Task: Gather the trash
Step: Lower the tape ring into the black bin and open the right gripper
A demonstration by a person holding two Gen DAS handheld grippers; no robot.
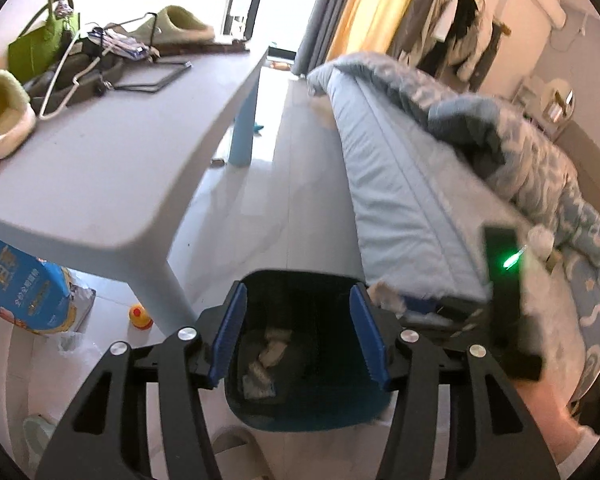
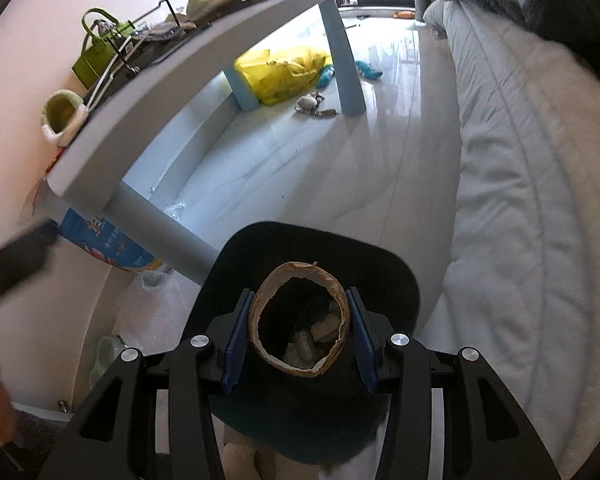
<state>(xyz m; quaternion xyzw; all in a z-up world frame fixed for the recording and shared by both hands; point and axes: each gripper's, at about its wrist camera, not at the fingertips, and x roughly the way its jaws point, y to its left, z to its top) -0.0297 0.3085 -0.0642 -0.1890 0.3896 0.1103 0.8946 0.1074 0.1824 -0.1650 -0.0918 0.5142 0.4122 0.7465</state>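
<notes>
Right gripper [image 2: 298, 334] pinching brown cardboard tube [image 2: 299, 322] is held directly over dark round bin [image 2: 380, 272]; left gripper [image 1: 298, 338] spread, empty.

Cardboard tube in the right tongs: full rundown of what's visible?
The cardboard tube is a short brown ring, seen end-on, hollow, with a ragged, torn rim showing paler inner layers. The right tongs pinch it, blue pads against both sides. It sits over the open dark bin; crumpled trash shows through it.
</notes>
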